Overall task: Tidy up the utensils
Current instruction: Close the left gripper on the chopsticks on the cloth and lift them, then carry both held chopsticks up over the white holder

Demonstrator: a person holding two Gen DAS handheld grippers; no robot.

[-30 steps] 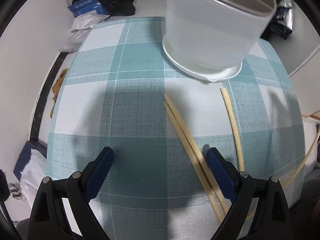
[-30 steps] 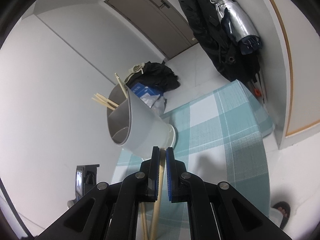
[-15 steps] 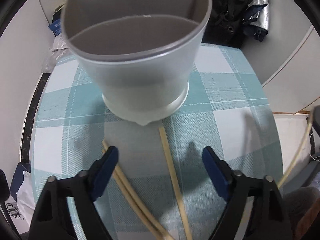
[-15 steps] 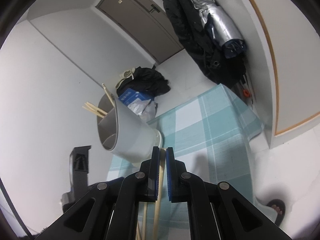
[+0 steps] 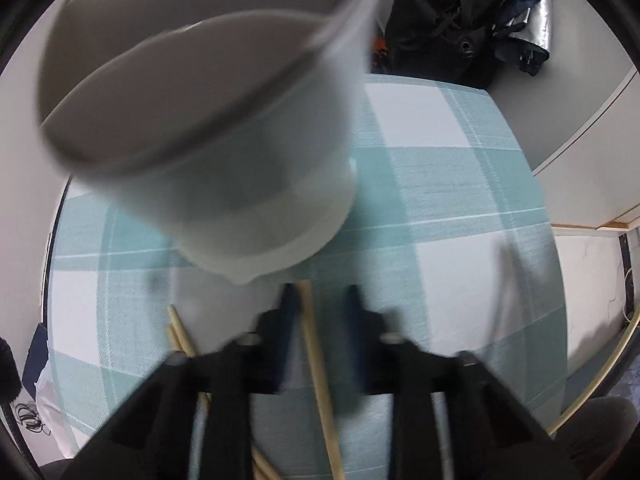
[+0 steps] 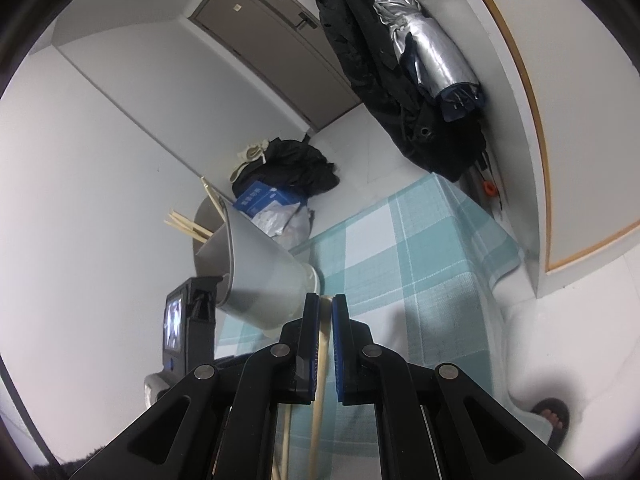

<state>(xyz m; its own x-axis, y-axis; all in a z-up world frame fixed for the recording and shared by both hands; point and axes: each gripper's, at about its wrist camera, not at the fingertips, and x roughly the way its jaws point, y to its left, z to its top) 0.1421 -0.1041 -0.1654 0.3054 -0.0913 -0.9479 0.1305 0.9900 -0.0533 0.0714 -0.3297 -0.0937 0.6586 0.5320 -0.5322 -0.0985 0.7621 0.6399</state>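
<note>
Left wrist view: the left gripper (image 5: 320, 300), jaws just closing and blurred, straddles a single chopstick (image 5: 318, 368) on the checked cloth (image 5: 460, 208), pads not yet touching it. Its long axis runs along the fingers, tip just beside the holder cup (image 5: 224, 148). The right gripper (image 6: 326, 308) clamps another chopstick (image 6: 320, 380), farther from the cup.

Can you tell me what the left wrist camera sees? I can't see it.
The left gripper has just been closing around one chopstick lying on a teal checked tablecloth. A big grey utensil holder stands just behind it, blurry.
</note>
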